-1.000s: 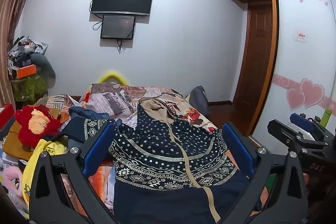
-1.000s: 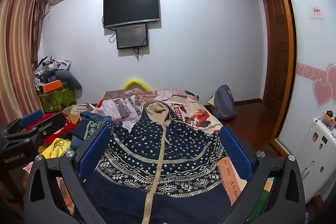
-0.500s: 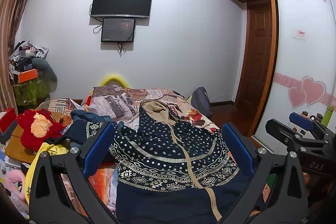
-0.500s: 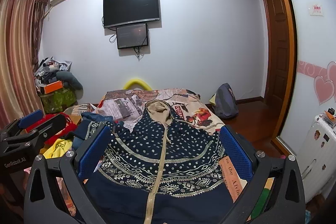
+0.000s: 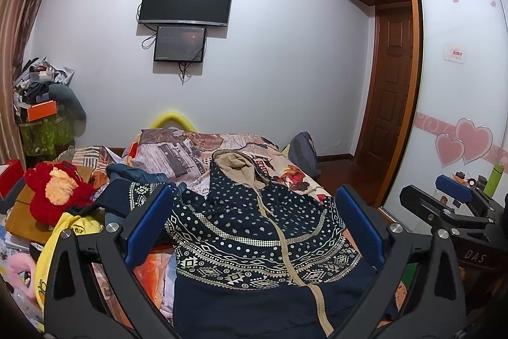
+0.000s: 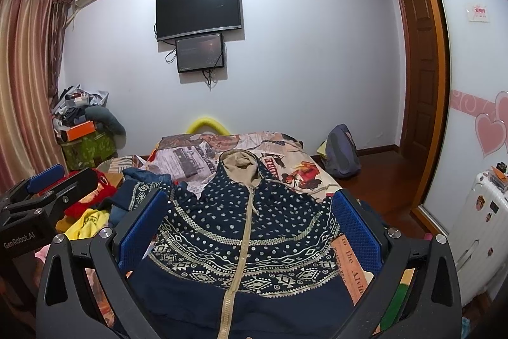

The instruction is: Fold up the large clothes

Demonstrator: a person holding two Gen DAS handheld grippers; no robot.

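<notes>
Red plush [image 5: 57, 196]: far left, beside bed, w/ yellow garment [image 5: 68, 231] in front.
Left tongs [image 5: 252, 231]: spread wide, gripping nothing, above hoodie.
Hoodie [image 6: 250, 237]: navy, patterned, flat on bed [image 6: 285, 161], zipped, hood twd far wall.
Right tongs [image 6: 250, 227]: spread wide, empty, over hoodie.
Backpack [image 6: 341, 150]: on floor, right of bed.

The black left gripper [image 5: 254, 231] and black right gripper [image 6: 250, 231] fill each frame's lower half, blue-padded fingers [image 5: 147, 224] spread wide, holding nothing.
</notes>
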